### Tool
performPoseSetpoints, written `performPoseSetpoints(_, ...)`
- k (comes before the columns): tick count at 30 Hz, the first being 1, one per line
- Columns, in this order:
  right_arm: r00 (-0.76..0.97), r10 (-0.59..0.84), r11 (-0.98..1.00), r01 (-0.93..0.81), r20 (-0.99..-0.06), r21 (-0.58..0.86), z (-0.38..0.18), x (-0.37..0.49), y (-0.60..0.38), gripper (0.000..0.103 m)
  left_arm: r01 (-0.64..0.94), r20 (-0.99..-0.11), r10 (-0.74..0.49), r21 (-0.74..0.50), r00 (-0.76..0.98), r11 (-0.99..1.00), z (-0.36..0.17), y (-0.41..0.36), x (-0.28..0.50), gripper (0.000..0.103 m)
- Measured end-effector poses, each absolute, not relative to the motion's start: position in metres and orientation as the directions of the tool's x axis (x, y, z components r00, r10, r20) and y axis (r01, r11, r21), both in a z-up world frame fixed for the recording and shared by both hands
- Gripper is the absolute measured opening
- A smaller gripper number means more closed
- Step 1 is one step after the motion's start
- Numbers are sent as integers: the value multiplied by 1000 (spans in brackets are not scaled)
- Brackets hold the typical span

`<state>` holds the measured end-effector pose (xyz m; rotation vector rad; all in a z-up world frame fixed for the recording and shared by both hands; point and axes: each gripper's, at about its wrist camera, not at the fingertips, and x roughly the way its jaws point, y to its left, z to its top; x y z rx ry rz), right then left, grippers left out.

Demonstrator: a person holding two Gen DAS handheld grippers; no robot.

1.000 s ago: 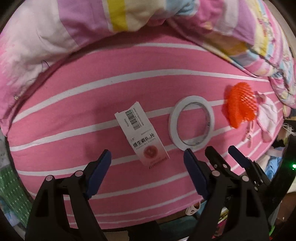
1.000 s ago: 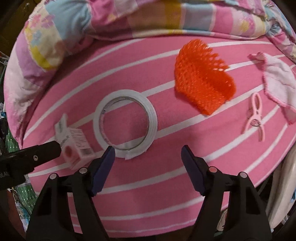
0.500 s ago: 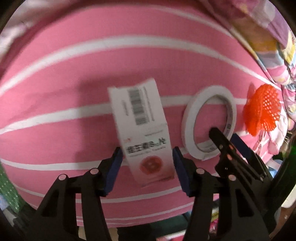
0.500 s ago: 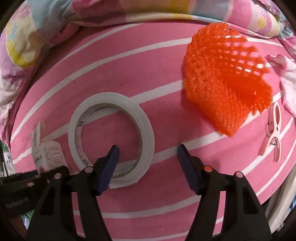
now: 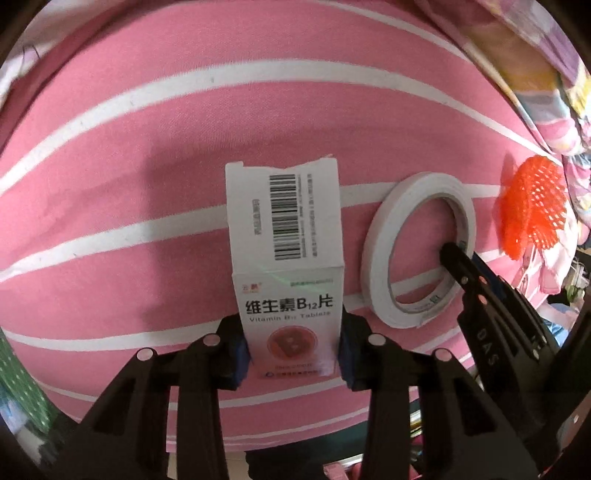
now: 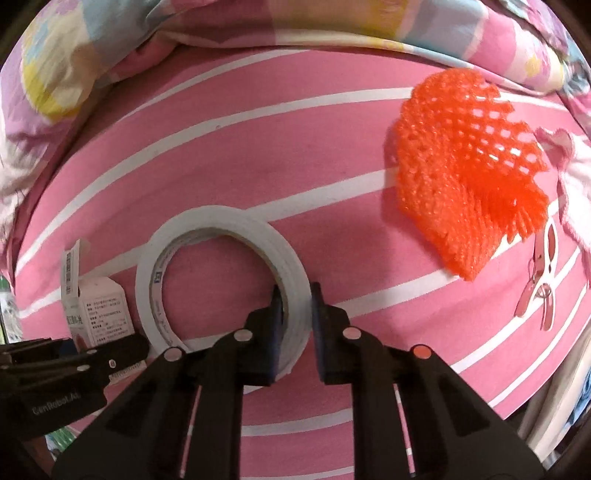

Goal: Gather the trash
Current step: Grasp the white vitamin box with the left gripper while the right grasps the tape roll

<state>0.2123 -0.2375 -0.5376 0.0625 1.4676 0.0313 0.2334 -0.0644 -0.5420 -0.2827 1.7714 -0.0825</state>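
Note:
A white vitamin tablet box (image 5: 284,236) lies on the pink striped bedsheet (image 5: 147,147). My left gripper (image 5: 293,347) is closing on the box's near end, and both blue pads touch its sides. Just right of it lies a white tape roll (image 6: 221,218), also seen as the tape roll (image 5: 380,258) in the left wrist view. My right gripper (image 6: 295,314) is closing across the roll's right wall, one pad inside the ring and one outside, pressing on it. The box (image 6: 103,306) shows at the left of the right wrist view.
An orange foam fruit net (image 6: 461,173) lies to the right of the tape. A pink clothespin (image 6: 539,291) and a pink-edged white cloth (image 6: 580,177) lie beyond it. A patchwork quilt (image 6: 258,22) is heaped along the far side. The bed's edge runs just below the grippers.
Both grippers came down to the sheet. The left jaws narrowed from wide apart onto the box. The right jaws narrowed from wide apart onto the tape roll's wall.

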Motion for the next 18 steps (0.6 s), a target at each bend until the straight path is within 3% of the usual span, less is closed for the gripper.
performPoseSetpoints(9, 129, 69, 995, 66, -989, 78, -503, 200, -256, 15, -94, -962, -234, -222, -139, 970, -500, -50, 238, 36)
performPoseSetpoints(18, 193, 81, 981, 158, -978, 112, -415, 171, -251, 15, 76, -971, -225, -232, -83, 970, -405, -40, 221, 36)
